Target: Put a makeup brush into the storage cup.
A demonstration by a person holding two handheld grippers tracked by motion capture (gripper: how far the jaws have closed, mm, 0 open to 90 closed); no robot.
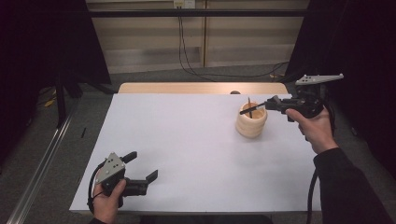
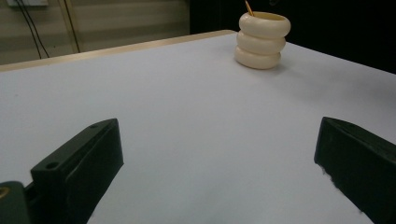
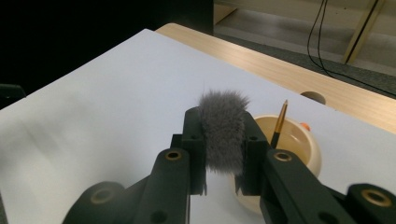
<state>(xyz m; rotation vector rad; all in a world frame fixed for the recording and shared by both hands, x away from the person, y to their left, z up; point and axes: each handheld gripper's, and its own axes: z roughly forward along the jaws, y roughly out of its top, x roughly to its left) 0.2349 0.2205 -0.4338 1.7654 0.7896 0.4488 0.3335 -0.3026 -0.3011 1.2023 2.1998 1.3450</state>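
grey fuzzy brush (image 3: 223,130) sits clamped in the right tool (image 3: 223,179), above the cream holder (image 3: 299,144).

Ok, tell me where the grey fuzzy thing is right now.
The grey fuzzy thing is clamped in the right gripper, held just above the cream ringed cup at the table's far right in the high view.

High view looks down on the table (image 1: 187,140); both gripper views, low and close, share the cup (image 2: 262,39).
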